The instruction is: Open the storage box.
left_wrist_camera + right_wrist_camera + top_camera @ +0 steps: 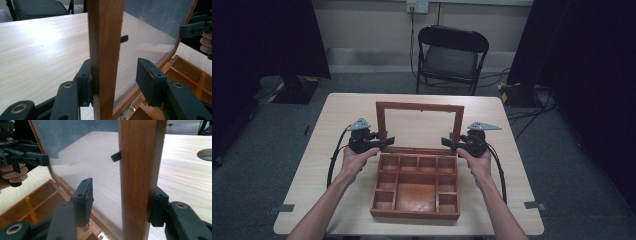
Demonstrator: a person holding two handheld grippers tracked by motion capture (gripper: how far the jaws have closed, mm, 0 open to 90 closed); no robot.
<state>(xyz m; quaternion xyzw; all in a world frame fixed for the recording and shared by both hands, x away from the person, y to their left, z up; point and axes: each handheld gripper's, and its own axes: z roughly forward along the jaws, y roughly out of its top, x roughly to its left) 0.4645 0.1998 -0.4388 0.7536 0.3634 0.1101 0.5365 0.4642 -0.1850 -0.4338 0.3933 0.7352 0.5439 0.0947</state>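
- A wooden box (415, 187) with small compartments sits on a pale table (312, 165), close to the near edge and roughly midway between the left and right edges.
- Its glass-paned lid (419, 106) stands upright on hinges along the box's far side, so the box is fully open.
- A person's forearms reach in from the near edge, each hand holding a black two-jaw gripper.
- The left gripper (387, 142) meets the lid's left frame post low down, near the hinge line.
- In the left gripper view, that post (105, 55) stands between the jaws: one pad (86, 83) lies against its outer face, the other pad (147, 80) stands off from it over the glass side, so the hold looks loose, not clamped.
- The right gripper (448, 143) mirrors this on the lid's right frame post.
- In the right gripper view, the post (140, 177) touches the outer pad (157, 206), while the inner pad (83, 197) stands apart; the jaws are half open, not pinching.
- Judged progress: both grippers are placed on the lid, which is fully raised. If the lid is to be closed, the whole lowering remains.
- The compartments appear empty.
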